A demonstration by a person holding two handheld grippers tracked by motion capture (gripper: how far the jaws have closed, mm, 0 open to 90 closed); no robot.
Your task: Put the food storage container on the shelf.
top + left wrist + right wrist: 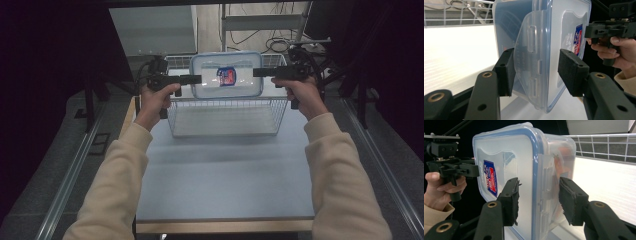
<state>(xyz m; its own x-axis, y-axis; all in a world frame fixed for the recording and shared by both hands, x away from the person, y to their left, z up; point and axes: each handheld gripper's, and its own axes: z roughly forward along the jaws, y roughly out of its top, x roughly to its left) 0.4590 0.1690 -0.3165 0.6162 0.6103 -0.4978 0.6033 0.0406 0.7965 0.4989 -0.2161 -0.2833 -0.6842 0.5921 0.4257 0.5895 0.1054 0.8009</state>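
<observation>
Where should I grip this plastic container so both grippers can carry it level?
Take the container by its two short ends, one gripper from each side, jaws straddling the lid rim and latch flap. It sits level over the wire basket, and the left gripper and right gripper already bracket those ends.

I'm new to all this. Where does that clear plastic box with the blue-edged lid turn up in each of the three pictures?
High view: the plastic box sits top centre, above the wire basket, between the left claw and right claw.
Left gripper view: it stands on edge in the middle, between that claw's pads.
Right gripper view: centre, lid facing left.
Shared landmark: the red-and-blue label on the lid.
</observation>
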